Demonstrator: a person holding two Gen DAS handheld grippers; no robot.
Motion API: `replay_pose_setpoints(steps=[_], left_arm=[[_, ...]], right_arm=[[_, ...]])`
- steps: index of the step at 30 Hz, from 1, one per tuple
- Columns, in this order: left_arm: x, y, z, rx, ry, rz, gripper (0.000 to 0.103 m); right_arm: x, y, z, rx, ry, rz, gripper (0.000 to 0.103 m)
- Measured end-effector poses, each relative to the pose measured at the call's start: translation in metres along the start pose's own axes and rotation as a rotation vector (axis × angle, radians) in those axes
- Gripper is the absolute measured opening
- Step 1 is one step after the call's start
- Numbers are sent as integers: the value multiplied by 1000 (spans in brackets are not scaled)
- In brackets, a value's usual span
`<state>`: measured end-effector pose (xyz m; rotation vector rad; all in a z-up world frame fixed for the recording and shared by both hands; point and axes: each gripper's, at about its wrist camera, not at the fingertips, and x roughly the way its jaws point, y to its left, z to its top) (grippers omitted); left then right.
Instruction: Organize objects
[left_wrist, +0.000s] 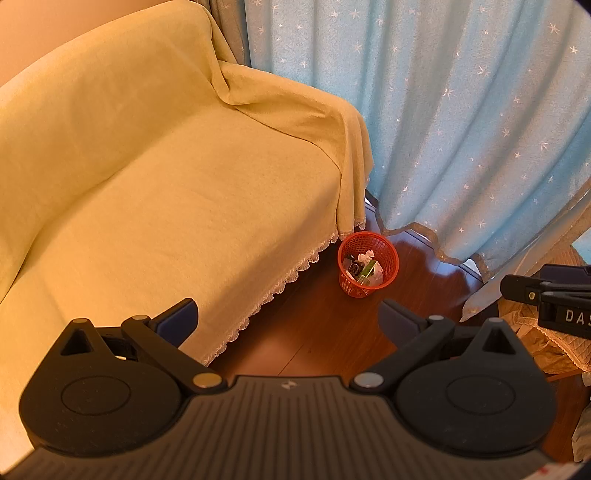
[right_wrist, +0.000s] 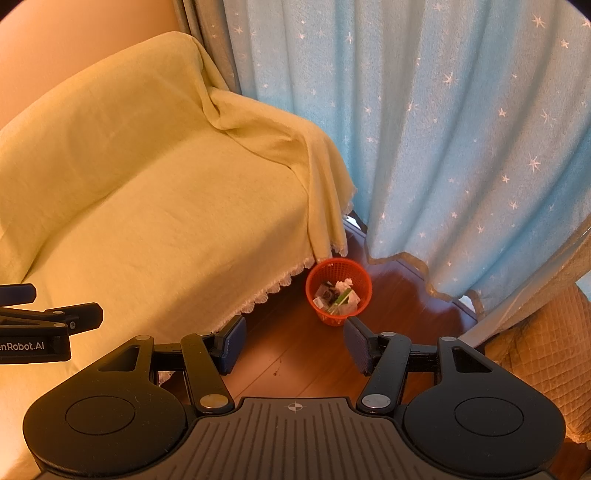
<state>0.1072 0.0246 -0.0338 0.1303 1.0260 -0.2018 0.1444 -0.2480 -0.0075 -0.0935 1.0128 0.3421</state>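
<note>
A small red mesh waste basket (left_wrist: 368, 264) (right_wrist: 338, 290) stands on the wooden floor by the sofa's corner, holding crumpled paper and wrappers. My left gripper (left_wrist: 290, 319) hangs open and empty over the sofa's front edge, well short of the basket. My right gripper (right_wrist: 294, 343) is open and empty too, with the basket just beyond its fingertips. The right gripper's body (left_wrist: 546, 302) shows at the right edge of the left wrist view. At the left edge of the right wrist view the left gripper's body (right_wrist: 40, 325) appears.
A sofa under a yellow throw with a lace hem (left_wrist: 155, 192) (right_wrist: 155, 206) fills the left. Blue star-print curtains (left_wrist: 461, 122) (right_wrist: 461, 140) hang to the floor behind the basket. A quilted tan cloth (right_wrist: 546, 354) lies at the right. Brown wooden floor (left_wrist: 317, 325) lies between.
</note>
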Motion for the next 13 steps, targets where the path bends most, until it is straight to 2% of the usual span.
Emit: replay_pose_setpoints(steps=[13], left_arm=[[-2, -5, 1, -19, -25, 9, 102]], right_arm=[[-1, 0, 0, -2, -1, 0, 56]])
